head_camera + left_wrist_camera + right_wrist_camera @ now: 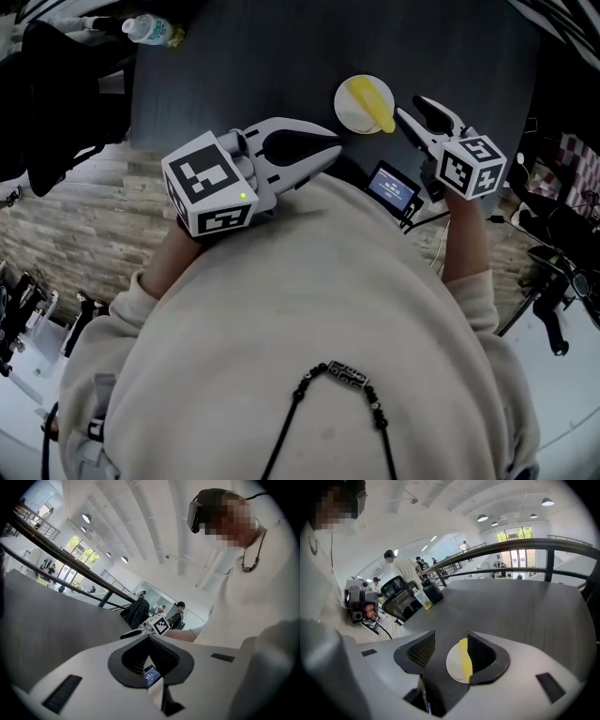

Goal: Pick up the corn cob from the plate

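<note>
A yellow corn cob (372,102) lies on a small white plate (349,114) near the front of the dark table (244,66). My right gripper (409,106) stands open just right of the plate, pointing down at it. In the right gripper view the corn cob (463,660) and plate (453,666) show beyond the parted jaws of that gripper (451,638), close to the right pad, with nothing pressed between the pads. My left gripper (335,146) hovers near the table's front edge, left of the plate, shut and empty; its closed tips (150,638) point towards the right gripper's marker cube (160,626).
A water bottle (150,30) stands at the table's far left corner, next to a dark bag (431,590). A small device with a lit screen (392,187) sits below the table's front edge. A black chair (399,598) stands beside the table. People sit in the background.
</note>
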{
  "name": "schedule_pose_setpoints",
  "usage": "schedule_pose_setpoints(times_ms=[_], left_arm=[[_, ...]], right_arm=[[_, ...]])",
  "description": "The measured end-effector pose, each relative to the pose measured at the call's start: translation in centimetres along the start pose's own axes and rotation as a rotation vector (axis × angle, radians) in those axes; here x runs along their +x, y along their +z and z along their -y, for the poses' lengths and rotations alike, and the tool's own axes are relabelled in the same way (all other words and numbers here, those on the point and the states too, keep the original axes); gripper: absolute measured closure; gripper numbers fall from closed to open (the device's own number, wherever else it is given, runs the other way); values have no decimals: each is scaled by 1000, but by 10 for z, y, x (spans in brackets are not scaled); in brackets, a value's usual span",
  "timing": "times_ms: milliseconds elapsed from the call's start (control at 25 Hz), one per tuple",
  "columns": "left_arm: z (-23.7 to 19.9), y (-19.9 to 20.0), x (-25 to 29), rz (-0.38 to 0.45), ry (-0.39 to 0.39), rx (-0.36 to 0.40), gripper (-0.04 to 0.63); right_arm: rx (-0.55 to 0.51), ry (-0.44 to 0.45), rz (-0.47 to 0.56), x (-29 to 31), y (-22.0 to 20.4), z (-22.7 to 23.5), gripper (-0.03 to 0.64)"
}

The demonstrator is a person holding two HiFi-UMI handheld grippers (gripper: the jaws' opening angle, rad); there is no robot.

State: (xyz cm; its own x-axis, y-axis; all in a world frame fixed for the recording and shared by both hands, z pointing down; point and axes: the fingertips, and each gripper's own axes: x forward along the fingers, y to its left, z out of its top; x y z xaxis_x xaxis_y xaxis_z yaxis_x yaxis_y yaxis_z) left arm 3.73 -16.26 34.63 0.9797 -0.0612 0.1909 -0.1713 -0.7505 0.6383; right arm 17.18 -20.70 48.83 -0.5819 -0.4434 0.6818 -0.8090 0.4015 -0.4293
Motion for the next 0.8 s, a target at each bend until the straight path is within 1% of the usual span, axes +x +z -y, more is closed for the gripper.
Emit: schedule_pose_setpoints(times_ms=[360, 600, 800], left_arm=[[-2, -5, -5, 9, 32, -27, 589], [0, -11, -8, 14, 64, -44, 589], [0, -9, -9, 30, 87, -53, 589]], right_arm=[[-45, 17, -106, 26, -28, 7, 382], [-48, 35, -173, 46, -53, 15, 357], [-84, 18, -239, 64, -69, 27, 333]])
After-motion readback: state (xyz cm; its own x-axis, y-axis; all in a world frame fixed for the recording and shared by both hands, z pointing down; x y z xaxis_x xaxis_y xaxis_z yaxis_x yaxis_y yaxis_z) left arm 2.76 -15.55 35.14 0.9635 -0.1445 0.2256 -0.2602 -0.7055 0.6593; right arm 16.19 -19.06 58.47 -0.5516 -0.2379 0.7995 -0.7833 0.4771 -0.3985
